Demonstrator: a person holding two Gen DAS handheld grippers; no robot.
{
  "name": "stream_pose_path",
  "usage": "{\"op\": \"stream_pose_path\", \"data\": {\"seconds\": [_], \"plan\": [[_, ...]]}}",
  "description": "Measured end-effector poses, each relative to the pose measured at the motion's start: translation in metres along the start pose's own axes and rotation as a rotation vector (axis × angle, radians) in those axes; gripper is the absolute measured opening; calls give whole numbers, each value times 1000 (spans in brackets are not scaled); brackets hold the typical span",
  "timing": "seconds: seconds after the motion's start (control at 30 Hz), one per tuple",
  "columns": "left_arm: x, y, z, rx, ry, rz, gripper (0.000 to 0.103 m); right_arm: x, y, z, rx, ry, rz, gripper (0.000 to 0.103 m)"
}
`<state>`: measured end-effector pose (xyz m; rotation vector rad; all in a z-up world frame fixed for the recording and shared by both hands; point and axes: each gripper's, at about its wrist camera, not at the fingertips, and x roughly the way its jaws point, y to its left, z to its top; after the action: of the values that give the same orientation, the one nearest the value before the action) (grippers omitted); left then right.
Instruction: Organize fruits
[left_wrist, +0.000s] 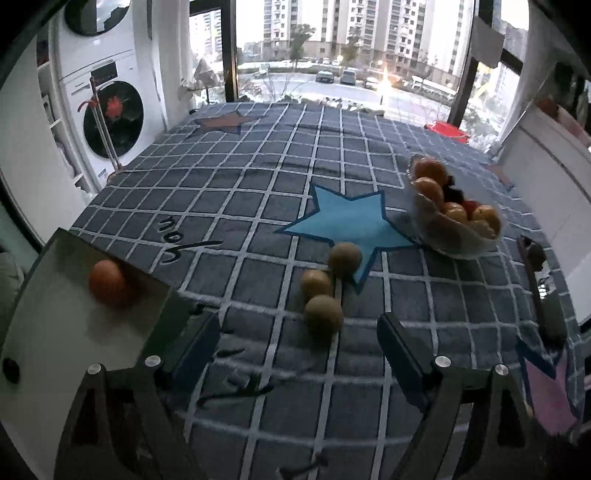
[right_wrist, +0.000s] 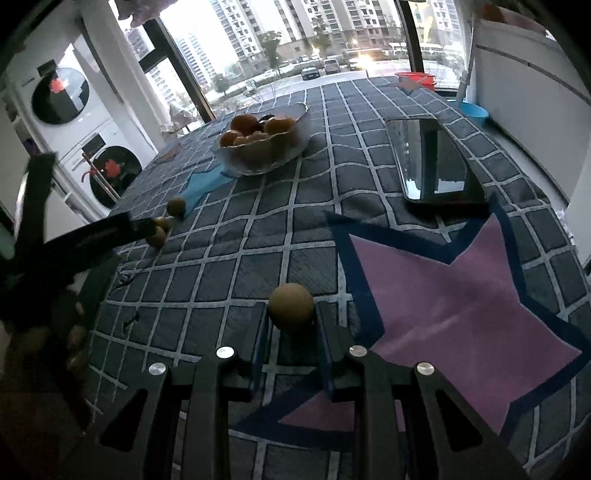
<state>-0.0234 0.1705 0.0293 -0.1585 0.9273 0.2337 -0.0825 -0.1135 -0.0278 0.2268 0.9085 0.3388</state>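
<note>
Right gripper (right_wrist: 291, 325) narrow, fingers (right_wrist: 334, 343) flanking round brown fruit (right_wrist: 291, 309) at tips, apparently gripped, above checked table (right_wrist: 258, 229) beside pink star (right_wrist: 461, 299). Glass bowl (right_wrist: 258, 162) far ahead, slightly left. Left gripper (left_wrist: 299, 343) wide, empty; three brown fruits (left_wrist: 323, 314) just ahead between tips, nearest almost centred. Orange (left_wrist: 108, 282) on white tray (left_wrist: 55, 332) to left.

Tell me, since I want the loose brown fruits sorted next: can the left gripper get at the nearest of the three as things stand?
Probably yes. The left gripper is open, the nearest brown fruit lies on the checked cloth just ahead between its fingers, and nothing stands between them.
</note>
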Motion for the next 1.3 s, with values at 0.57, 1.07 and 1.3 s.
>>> {"op": "stream_pose_path", "data": {"seconds": [0.57,1.07,1.3], "plan": [[-47,1,-54,79,1,-74,27,-6,-4,-10,49,-26,32,28],[-53,9,-108,115,-77,-99,27,-10,12,-23,-1,-62,-34,28],[-52,14,-103,93,-75,-131,27,-10,9,-24,6,-69,-33,28]]}}
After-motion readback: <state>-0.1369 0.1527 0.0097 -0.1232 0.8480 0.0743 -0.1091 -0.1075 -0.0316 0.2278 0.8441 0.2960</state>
